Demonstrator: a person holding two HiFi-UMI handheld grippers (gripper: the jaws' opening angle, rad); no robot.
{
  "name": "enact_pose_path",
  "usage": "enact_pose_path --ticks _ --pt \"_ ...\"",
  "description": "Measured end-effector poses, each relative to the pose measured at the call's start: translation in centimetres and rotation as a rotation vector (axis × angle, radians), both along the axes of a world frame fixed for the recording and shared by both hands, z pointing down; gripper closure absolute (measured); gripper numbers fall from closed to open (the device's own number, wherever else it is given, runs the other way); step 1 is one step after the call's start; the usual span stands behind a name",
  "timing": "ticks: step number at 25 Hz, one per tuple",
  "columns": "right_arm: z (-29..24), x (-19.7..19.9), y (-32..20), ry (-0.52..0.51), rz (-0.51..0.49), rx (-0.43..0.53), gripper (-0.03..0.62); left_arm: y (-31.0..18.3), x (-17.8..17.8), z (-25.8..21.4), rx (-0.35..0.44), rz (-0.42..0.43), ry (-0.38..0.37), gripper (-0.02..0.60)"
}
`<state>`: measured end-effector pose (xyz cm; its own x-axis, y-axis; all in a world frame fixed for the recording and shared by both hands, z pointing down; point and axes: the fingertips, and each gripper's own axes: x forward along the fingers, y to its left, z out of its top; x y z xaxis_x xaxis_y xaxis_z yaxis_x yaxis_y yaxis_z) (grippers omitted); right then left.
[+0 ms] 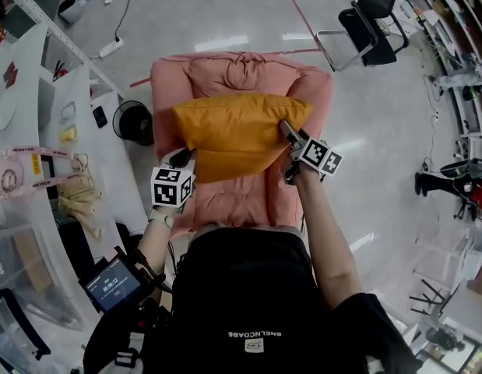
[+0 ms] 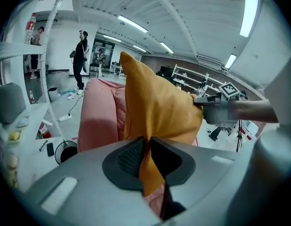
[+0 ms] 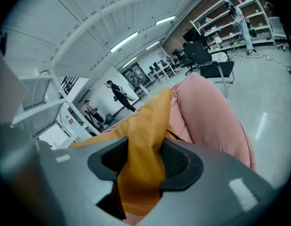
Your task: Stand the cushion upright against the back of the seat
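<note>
An orange cushion point(image 1: 237, 135) is held up over the seat of a pink armchair point(image 1: 241, 72), its top edge near the backrest. My left gripper point(image 1: 184, 160) is at the cushion's lower left corner, and in the left gripper view that gripper point(image 2: 147, 149) is shut on a fold of the orange fabric point(image 2: 159, 107). At the cushion's right edge is my right gripper point(image 1: 289, 133). The right gripper view shows its jaws point(image 3: 143, 159) closed on a bunch of the cushion point(image 3: 140, 145), with the pink armrest point(image 3: 211, 112) just beyond. Across the cushion, the left gripper view also catches the right gripper point(image 2: 201, 100).
A white shelving unit point(image 1: 69, 131) with small items stands close to the armchair's left side, with a round black bin point(image 1: 134, 121) between them. A black office chair point(image 1: 373, 18) is at the back right. A power strip point(image 1: 110, 49) lies on the floor behind. People stand far off point(image 2: 81, 55).
</note>
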<state>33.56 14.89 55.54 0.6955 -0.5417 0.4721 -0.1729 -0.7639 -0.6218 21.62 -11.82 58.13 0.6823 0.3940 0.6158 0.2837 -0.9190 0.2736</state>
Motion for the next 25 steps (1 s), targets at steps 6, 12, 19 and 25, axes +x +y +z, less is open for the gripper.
enact_pose_path --ticks 6,12,19,25 --pt "-4.3 0.5 0.4 0.087 0.021 0.033 0.441 0.9 1.3 -2.4 0.0 0.025 0.052 0.52" --pt "-7.7 2.5 1.2 0.125 0.054 0.043 0.441 0.8 4.7 -5.3 0.002 0.009 0.099 0.522" --pt "-6.3 5.4 0.6 0.074 0.042 0.033 0.425 -0.2 8.3 -3.6 0.025 0.004 0.041 0.525" --pt "-3.8 7.1 0.2 0.04 0.058 0.014 0.404 -1.0 9.3 -1.1 -0.008 -0.005 -0.019 0.529"
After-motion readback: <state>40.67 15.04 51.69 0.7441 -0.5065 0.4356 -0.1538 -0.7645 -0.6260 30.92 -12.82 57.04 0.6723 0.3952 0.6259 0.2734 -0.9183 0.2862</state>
